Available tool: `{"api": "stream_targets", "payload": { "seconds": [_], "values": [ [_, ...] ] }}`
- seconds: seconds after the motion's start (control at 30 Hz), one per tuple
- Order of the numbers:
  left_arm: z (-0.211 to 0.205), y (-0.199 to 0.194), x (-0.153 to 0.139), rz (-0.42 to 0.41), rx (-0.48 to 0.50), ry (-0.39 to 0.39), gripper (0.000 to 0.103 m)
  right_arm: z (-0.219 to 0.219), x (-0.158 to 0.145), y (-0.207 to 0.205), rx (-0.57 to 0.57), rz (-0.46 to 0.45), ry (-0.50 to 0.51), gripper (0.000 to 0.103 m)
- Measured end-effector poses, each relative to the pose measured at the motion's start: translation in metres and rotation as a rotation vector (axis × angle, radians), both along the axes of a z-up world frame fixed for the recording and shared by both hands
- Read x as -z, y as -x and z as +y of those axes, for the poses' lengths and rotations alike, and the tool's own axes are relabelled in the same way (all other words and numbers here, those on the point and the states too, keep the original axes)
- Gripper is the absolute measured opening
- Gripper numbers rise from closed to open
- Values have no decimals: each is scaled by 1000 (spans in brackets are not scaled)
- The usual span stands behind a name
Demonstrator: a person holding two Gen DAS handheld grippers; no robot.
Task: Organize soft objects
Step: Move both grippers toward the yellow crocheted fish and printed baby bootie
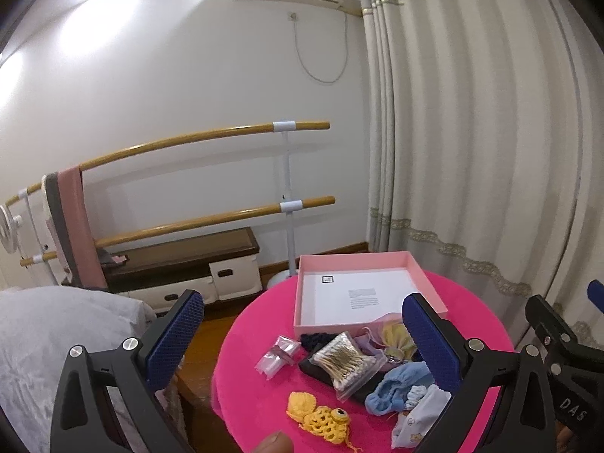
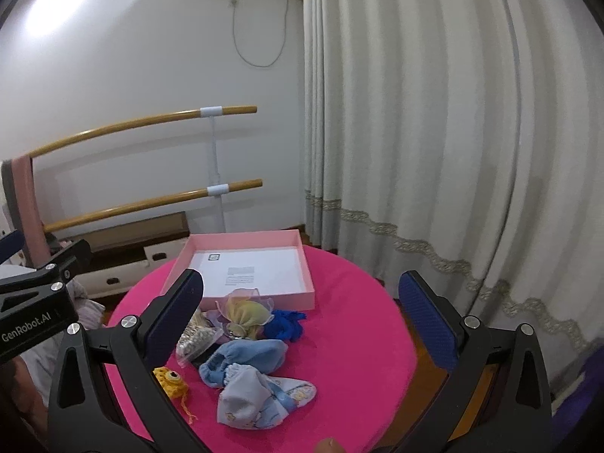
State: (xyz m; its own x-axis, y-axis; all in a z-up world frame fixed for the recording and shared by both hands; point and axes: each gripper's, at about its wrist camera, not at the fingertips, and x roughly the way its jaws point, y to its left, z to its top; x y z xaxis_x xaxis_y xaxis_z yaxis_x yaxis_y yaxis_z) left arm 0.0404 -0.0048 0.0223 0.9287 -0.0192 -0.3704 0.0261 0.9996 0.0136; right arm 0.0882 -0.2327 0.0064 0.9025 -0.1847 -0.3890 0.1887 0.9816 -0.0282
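Holding both grippers up over the round table [image 1: 377, 421] with the hot pink cloth, we're hovering and not touching anything. Our left gripper [image 1: 302, 324] is spread wide with nothing between its blue pads, and our right gripper [image 2: 302, 305] is spread wide and empty too.

All the soft stuff is sitting in a loose pile on the near half of the table. The yellow crochet piece [image 1: 321, 417] with the little eye is lying closest to us on the left side, apart from the rest. The light blue fuzzy sock [image 2: 245, 356] is bunching up in the middle, and the white printed sock [image 2: 264, 400] is lying just in front of it, touching it. The clear bag of cotton swabs [image 1: 345, 358] is resting on something dark, partly overlapping the pile. A small clear packet [image 1: 277, 353] is sitting off to the left by itself. The yellow mesh pouch [image 2: 245, 315] is leaning right up against the front wall of the box, with a crumpled dark blue cloth [image 2: 285, 322] just beside it on the right.

The pink box [image 2: 302, 296] is sitting open at the far side of the table, holding only a white printed sheet [image 2: 260, 270] on its bottom.

Behind the table, curtains [image 2: 434, 132] are hanging on the right and wooden bars [image 1: 181, 143] are running along the wall.
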Motion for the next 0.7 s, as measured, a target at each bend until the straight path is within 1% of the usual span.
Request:
{"api": "stream_targets", "payload": {
  "seconds": [0.03, 0.1, 0.33, 0.53, 0.7],
  "values": [
    [8, -6, -1, 1, 0, 6, 103, 0, -1, 0, 2, -1, 0, 103],
    [13, -10, 1, -2, -5, 8, 103, 2, -2, -1, 4, -3, 7, 103],
    [16, -14, 1, -23, -20, 6, 103, 11, -1, -5, -5, -2, 18, 103],
    [17, -20, 7, -4, -12, 13, 103, 9, 6, -9, 0, 25, 8, 103],
    [14, -31, 18, 29, -11, -6, 103, 12, 15, -17, -22, 59, 4, 103]
  ]
}}
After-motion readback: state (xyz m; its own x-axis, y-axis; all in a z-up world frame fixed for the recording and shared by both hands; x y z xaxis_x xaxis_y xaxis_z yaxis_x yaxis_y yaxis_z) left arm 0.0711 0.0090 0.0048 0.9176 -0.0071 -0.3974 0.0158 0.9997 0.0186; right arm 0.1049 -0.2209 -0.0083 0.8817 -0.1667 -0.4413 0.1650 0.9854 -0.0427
